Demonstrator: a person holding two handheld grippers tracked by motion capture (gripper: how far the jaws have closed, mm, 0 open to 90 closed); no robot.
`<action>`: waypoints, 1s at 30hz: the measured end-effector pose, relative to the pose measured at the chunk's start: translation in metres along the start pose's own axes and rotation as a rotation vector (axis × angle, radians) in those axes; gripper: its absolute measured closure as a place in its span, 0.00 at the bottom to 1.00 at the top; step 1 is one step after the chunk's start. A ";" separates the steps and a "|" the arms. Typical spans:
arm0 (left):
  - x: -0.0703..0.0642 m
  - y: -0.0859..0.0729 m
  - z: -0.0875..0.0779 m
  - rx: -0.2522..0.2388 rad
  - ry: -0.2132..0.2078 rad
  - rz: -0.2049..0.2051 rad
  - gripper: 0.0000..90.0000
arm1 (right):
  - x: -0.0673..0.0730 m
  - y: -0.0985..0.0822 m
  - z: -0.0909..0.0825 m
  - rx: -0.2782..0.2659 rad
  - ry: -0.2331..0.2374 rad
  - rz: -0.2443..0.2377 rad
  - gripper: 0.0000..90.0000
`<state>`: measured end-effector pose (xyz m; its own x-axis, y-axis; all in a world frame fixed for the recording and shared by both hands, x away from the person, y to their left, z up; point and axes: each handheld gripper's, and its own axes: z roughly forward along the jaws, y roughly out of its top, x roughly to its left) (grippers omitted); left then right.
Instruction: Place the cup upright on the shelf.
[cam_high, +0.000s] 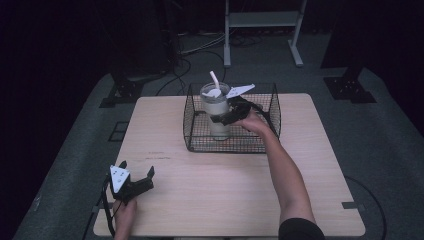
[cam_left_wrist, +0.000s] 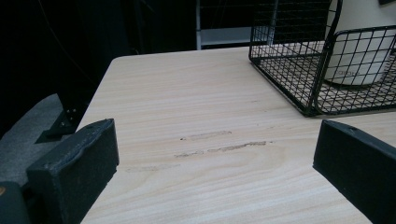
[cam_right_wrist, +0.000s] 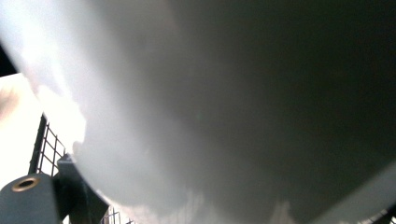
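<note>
A white tumbler (cam_high: 216, 107) with a lid and a white straw (cam_high: 214, 78) stands upright inside a black wire basket (cam_high: 227, 147) at the table's far middle. My right gripper (cam_high: 223, 118) reaches over the basket's right side and is shut on the tumbler's body; in the right gripper view the tumbler's pale wall (cam_right_wrist: 210, 102) sits right against the camera. My left gripper (cam_high: 137, 168) rests open near the table's front left corner, with bare wood between its jaws (cam_left_wrist: 217, 142). From there the basket (cam_left_wrist: 322, 70) and the tumbler (cam_left_wrist: 359, 56) are ahead to the right.
The light wooden table (cam_high: 225, 195) stands on grey carpet. Behind it are a metal frame's legs (cam_high: 260, 35), cables and dark stand bases (cam_high: 350, 87). Faint scuff marks (cam_left_wrist: 219, 144) cross the wood in front of the left gripper.
</note>
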<state>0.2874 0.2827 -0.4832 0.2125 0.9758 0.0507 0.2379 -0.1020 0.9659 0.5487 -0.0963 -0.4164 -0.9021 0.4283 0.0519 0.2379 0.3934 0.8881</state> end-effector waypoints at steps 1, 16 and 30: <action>0.000 0.000 0.000 0.000 0.001 -0.001 0.00 | 0.000 0.000 0.000 0.000 0.000 0.000 0.09; -0.001 0.000 0.001 0.003 0.003 0.006 0.00 | 0.003 -0.006 -0.016 0.056 -0.009 -0.027 0.10; -0.001 0.000 0.001 0.002 0.002 0.007 0.00 | 0.009 -0.004 -0.027 0.127 -0.043 -0.035 0.10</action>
<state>0.2877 0.2816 -0.4832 0.2122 0.9755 0.0578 0.2386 -0.1091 0.9650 0.5302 -0.1154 -0.4070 -0.8951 0.4459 -0.0004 0.2526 0.5076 0.8237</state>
